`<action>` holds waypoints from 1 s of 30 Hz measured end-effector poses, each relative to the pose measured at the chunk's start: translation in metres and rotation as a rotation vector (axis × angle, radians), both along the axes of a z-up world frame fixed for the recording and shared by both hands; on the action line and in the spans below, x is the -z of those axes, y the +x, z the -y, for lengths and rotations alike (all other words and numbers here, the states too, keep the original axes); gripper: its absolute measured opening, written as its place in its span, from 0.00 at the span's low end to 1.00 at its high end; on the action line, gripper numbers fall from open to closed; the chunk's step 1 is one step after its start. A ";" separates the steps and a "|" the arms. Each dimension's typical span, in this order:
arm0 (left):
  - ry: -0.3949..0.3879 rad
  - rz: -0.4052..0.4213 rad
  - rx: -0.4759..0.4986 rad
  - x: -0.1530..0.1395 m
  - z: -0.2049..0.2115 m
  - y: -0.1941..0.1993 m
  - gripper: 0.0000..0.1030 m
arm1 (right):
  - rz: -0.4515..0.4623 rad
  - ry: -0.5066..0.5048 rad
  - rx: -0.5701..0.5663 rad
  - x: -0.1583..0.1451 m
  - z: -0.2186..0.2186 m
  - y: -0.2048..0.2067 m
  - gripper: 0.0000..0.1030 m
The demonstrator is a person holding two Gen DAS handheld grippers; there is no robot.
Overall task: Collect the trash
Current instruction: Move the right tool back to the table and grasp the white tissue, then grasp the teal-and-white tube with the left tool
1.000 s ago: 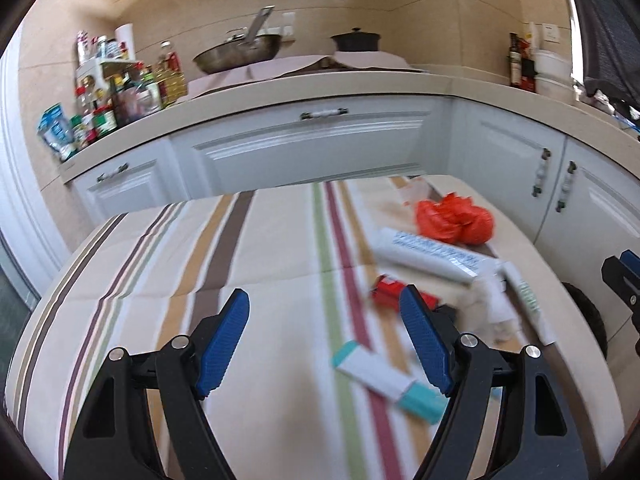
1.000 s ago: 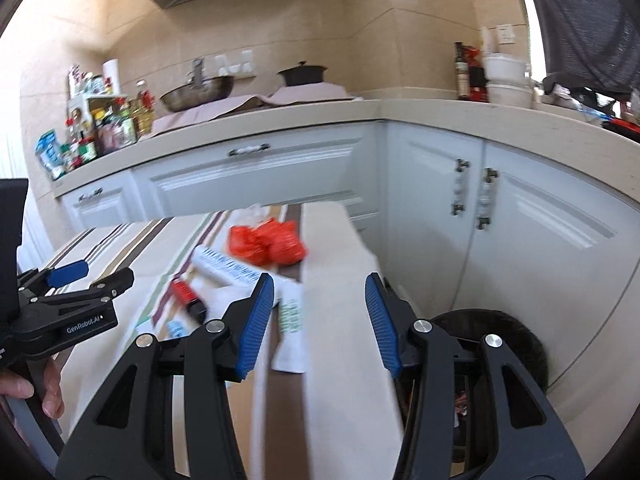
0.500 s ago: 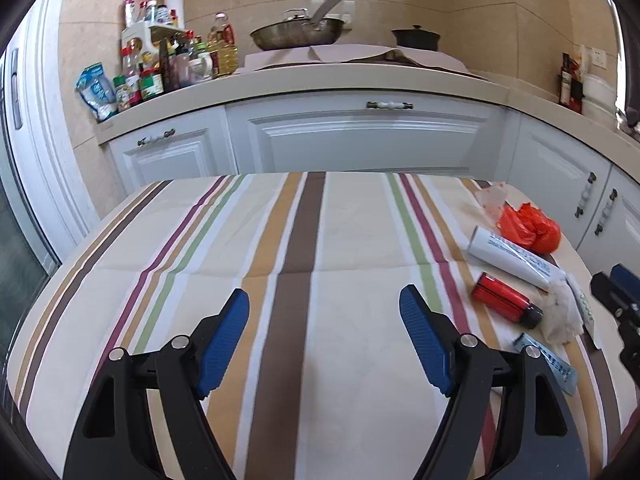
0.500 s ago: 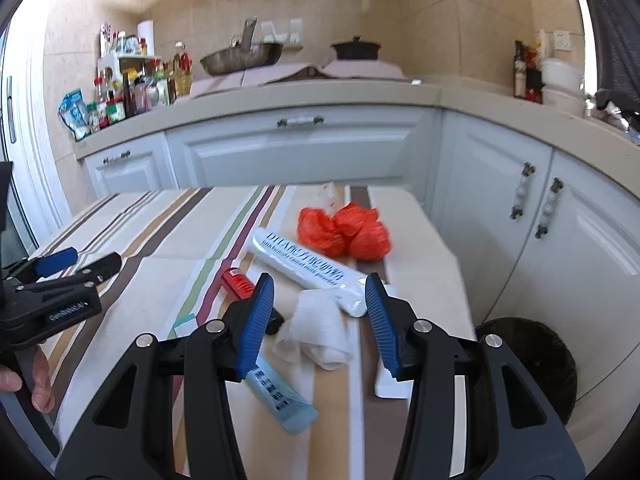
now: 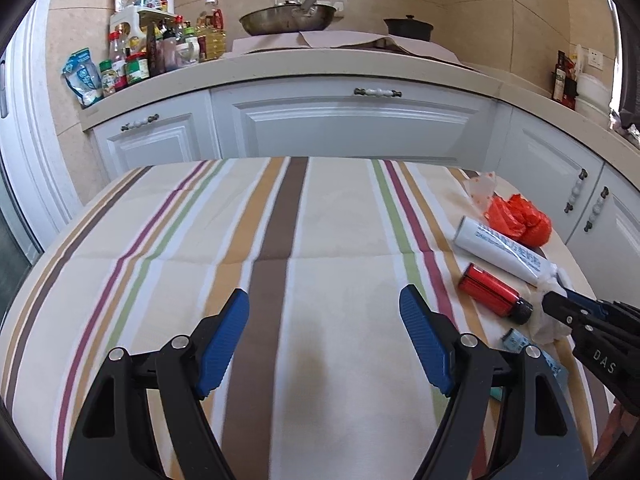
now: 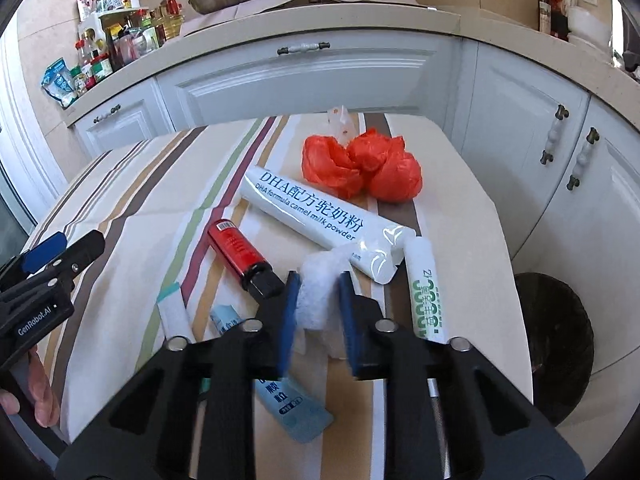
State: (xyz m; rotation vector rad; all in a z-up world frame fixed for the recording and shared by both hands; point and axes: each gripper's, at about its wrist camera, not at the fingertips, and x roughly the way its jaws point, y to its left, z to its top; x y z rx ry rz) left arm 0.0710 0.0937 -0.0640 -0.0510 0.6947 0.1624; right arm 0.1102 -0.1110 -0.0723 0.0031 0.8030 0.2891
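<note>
Two blue pads of the right gripper (image 6: 318, 298) have just been closing and now pinch the crumpled white tissue (image 6: 320, 280) between them, low on the wad, with its fluffy top sticking out ahead of the fingertips. To do this step well, I would lift straight up first, so the soft paper comes free without dragging its neighbours, and keep the squeeze steady, since a loose wad can slip out of a shallow hold.

Taking the tissue as the landmark: the red bottle (image 6: 244, 254) lies just left of it, its black cap nearly touching the left pad. The long white tube (image 6: 316, 220) lies just behind the tissue, running from far left to near right, and the orange plastic bag (image 6: 362, 170) sits beyond that. A small white-and-green tube (image 6: 424, 292) lies just to the right, and a pale blue sachet (image 6: 288, 400) lies nearer the camera, under the gripper. The dark bin (image 6: 556, 344) stands on the floor well to the right, beyond the striped cloth (image 6: 132, 200); that looks like the place to carry the wad.

The left gripper (image 5: 324, 338) hovers far to the left over bare cloth, its jaws wide apart and holding nothing.
</note>
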 end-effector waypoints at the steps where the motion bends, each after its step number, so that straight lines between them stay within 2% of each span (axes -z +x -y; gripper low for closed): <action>1: 0.001 -0.002 0.005 0.001 0.002 0.000 0.73 | 0.001 0.005 0.001 0.000 0.001 -0.001 0.17; 4: 0.004 -0.007 0.021 0.002 0.011 -0.001 0.73 | 0.022 0.019 0.002 -0.003 0.006 -0.005 0.15; 12: 0.016 -0.013 0.076 0.005 0.046 -0.005 0.73 | 0.153 0.045 0.007 -0.030 0.027 -0.031 0.15; 17: 0.031 -0.049 0.111 0.011 0.069 -0.005 0.73 | 0.210 0.042 0.042 -0.042 0.049 -0.046 0.15; 27: 0.112 -0.185 0.126 0.030 0.092 0.005 0.73 | 0.229 0.092 0.127 -0.040 0.098 -0.060 0.15; 30: 0.118 -0.203 0.133 0.033 0.093 0.006 0.73 | 0.231 0.101 0.139 -0.038 0.104 -0.062 0.15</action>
